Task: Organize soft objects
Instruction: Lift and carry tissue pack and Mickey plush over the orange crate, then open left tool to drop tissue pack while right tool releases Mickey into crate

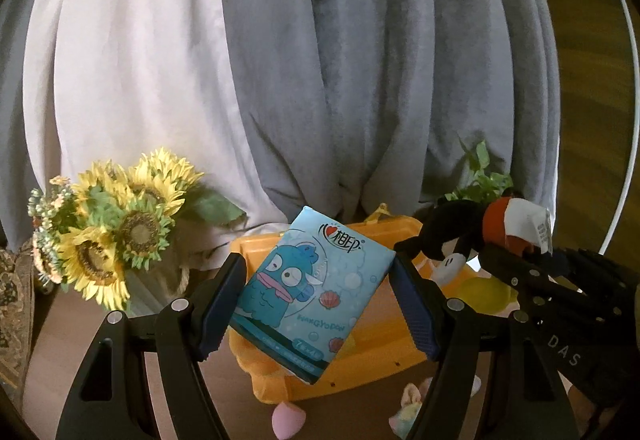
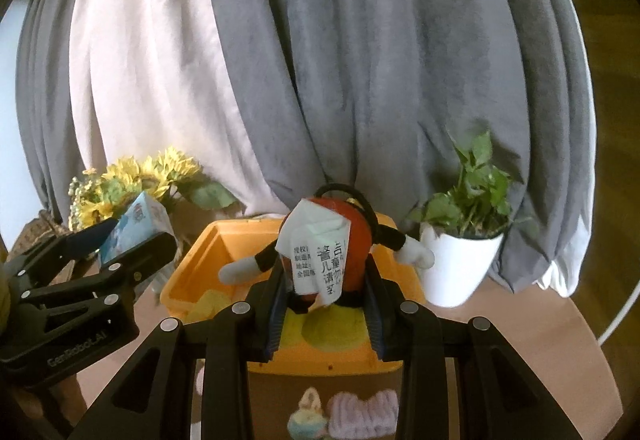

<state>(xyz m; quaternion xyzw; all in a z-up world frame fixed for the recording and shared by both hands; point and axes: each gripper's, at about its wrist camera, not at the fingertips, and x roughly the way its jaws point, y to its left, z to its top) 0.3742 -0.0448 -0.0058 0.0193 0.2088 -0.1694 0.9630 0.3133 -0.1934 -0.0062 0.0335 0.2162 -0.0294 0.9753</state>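
My left gripper is shut on a blue cartoon tissue pack and holds it above the orange bin. My right gripper is shut on a red and black plush toy with a white label, held over the same orange bin. A yellow soft object lies inside the bin. The left gripper with the tissue pack shows at the left of the right wrist view. The plush shows at the right of the left wrist view.
Sunflowers stand left of the bin, a white potted plant right of it, grey and white curtains behind. Small pastel soft items and a pink piece lie on the brown table in front of the bin.
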